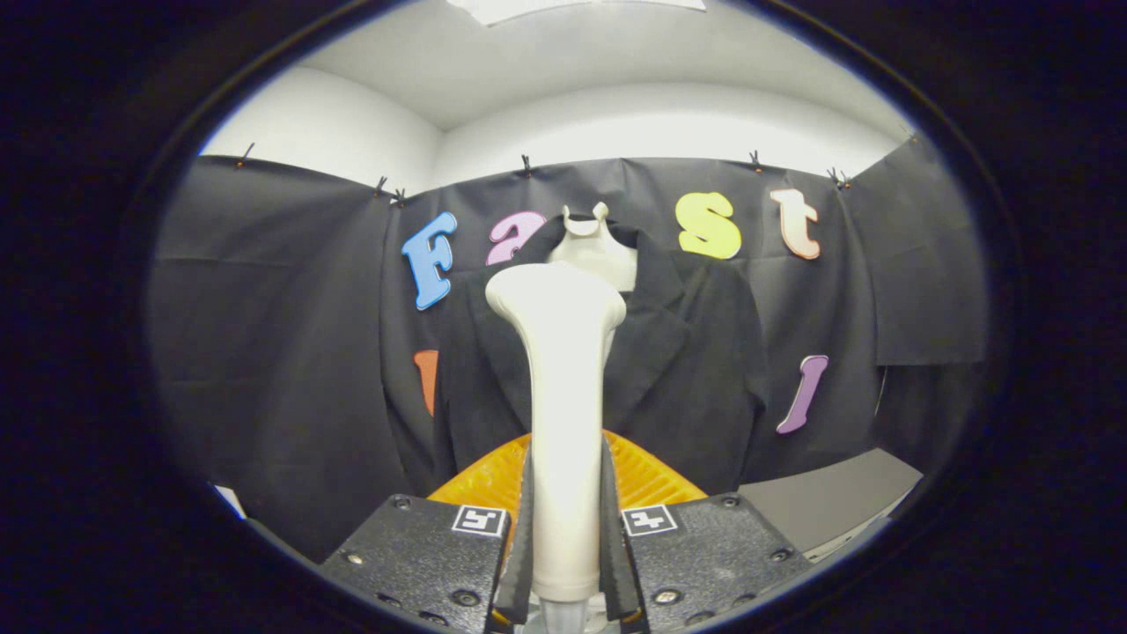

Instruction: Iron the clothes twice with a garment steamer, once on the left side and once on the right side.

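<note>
Steamer (563, 387) is already in the grip here, a pale wand standing upright between the two fingers of the gripper (564, 563), which are closed narrow on its handle with both pads pressing its sides. The flared head sticks up well beyond the fingers, right in front of the dark jacket (696, 370) that hangs on a cream mannequin bust (599, 251) against the booth wall. My guess is the wand is light, hard plastic and pretty slick, so holding it low on the handle like this seems right, but the head could wobble or twist if it drags on the cloth. The jacket looks soft and floppy, so it'll probably give way under pressure instead of pushing back; I'd go gentle down each front panel. Hard to say how close the head is to the fabric, since the wand covers the middle of the jacket and most of its one lapel. Some ribbed orange thing (647, 475) sits just behind the fingers, partly hidden, and I can't tell what it is. A grey table top (828, 493) peeks out beside the jacket's lower edge.
</note>
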Tool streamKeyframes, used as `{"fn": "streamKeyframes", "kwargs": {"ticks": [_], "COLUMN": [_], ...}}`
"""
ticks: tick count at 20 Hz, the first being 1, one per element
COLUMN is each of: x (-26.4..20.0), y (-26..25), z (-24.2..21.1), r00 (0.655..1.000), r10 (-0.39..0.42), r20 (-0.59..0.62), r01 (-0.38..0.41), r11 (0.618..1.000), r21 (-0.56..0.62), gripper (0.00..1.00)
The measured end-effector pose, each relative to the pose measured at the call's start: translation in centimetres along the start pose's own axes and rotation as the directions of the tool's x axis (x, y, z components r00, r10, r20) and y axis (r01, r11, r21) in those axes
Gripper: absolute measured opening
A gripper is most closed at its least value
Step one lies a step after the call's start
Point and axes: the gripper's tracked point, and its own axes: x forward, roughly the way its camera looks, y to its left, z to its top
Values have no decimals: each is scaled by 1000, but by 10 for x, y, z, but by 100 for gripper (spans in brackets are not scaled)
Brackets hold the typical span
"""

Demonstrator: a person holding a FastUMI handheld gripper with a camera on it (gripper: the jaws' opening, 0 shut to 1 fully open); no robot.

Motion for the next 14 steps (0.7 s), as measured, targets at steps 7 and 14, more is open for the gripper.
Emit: {"fn": "streamKeyframes", "kwargs": {"ticks": [7,14], "x": [41,71], "y": [48,74], "z": [25,6], "r00": [999,999], "r10": [-15,-32], "r20": [30,-13], "r01": [17,30], "r11": [998,992], "r21": [-63,-126], "gripper": [34,35]}}
